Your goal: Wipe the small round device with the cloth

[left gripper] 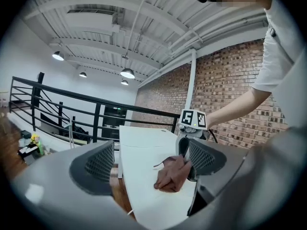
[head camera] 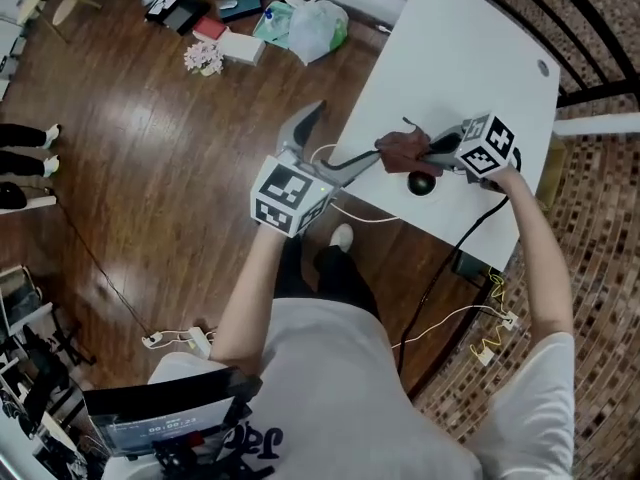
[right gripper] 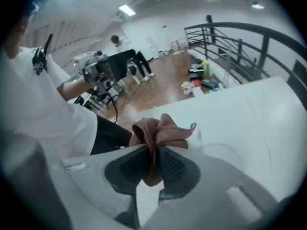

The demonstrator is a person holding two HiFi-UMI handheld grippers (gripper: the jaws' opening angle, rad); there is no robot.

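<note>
While the right gripper (head camera: 447, 146) holds the brown cloth (head camera: 403, 150) over the white table (head camera: 450, 58), the small round device (head camera: 421, 183) sits just beside it; left gripper view: left gripper (left gripper: 148, 162) spread wide, empty; right gripper view: jaws pinching the bunched cloth (right gripper: 159, 131)

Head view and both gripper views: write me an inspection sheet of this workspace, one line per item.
Surface: white table.
Job's things: brown cloth bunched in the right hand-held gripper; small round device, black, on the table close by the cloth.
Clutter: nothing seen on the table; bags and boxes on the floor beyond.
Grippers: right shut on the cloth; left hand-held gripper open, holding nothing.
Cables: white cable at the table's near edge; black cable hanging below the right gripper.
Surroundings: wood floor, black railing, brick wall.
</note>
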